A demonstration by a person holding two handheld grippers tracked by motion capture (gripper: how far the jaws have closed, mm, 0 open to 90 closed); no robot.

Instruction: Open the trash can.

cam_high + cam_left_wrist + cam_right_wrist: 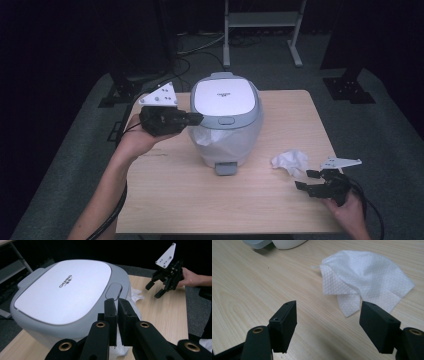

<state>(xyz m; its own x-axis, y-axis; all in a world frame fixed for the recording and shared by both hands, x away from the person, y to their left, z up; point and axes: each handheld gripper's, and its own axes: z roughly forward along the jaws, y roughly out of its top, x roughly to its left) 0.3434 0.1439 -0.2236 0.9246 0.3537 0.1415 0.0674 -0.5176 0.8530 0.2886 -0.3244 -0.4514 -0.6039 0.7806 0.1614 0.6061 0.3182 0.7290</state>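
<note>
Two claws: the left claw pressed together beside the bin, the right claw spread near the tissue.

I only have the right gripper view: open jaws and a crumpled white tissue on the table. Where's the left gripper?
Observer: The left gripper is raised beside a small white lidded bin, at its rim on the left in the high view.
Operator: Holding anything?
Observer: Its jaws are shut; in its own view no object shows between them, with the white bin liner just behind.
Operator: Bin open?
Observer: No, the lid lies flat and closed.
Operator: How close is the tissue to the bin?
Observer: The tissue lies apart from it, between the bin and the right gripper.
</note>
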